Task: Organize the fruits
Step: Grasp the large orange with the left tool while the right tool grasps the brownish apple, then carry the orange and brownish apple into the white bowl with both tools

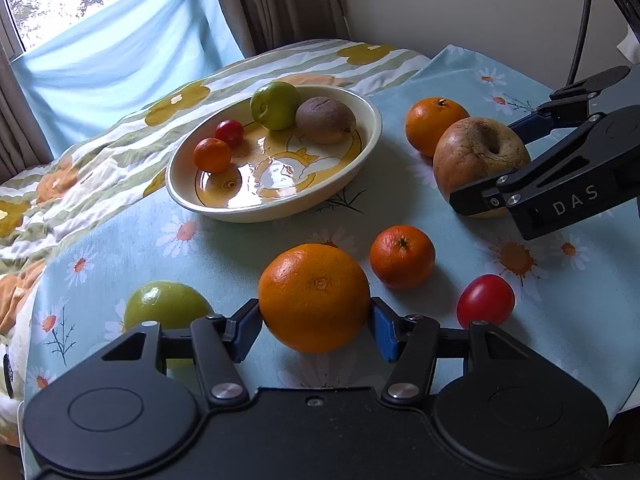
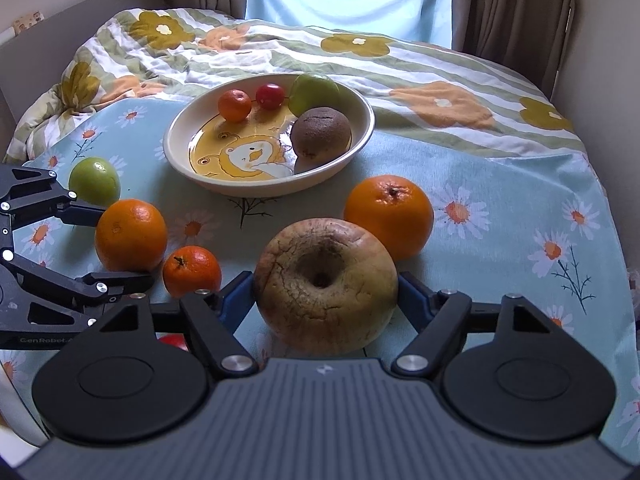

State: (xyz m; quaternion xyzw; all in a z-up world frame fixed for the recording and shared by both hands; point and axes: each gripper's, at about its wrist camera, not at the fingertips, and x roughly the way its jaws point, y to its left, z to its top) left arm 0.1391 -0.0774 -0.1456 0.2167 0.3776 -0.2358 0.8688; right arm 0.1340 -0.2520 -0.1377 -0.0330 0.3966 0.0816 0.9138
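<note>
My left gripper [image 1: 316,326] is shut on a large orange [image 1: 314,296], its blue pads pressing both sides; the orange also shows in the right wrist view [image 2: 131,234]. My right gripper [image 2: 326,300] is shut on a wrinkled brown apple [image 2: 326,284], also visible in the left wrist view [image 1: 478,156]. A cream and yellow bowl [image 1: 360,160] holds a green apple [image 1: 276,105], a kiwi [image 1: 326,120], a cherry tomato [image 1: 229,133] and a small tangerine [image 1: 212,155]. On the cloth lie a tangerine [image 1: 402,257], a second orange [image 1: 434,122], a red tomato [image 1: 485,300] and a green apple [image 1: 166,310].
The fruits sit on a light blue daisy cloth [image 2: 500,184] over a bed. A striped flowered quilt [image 2: 400,64] lies behind the bowl. A window with blue curtain [image 1: 120,40] is at the back, a wall and black cable [image 1: 582,20] at the right.
</note>
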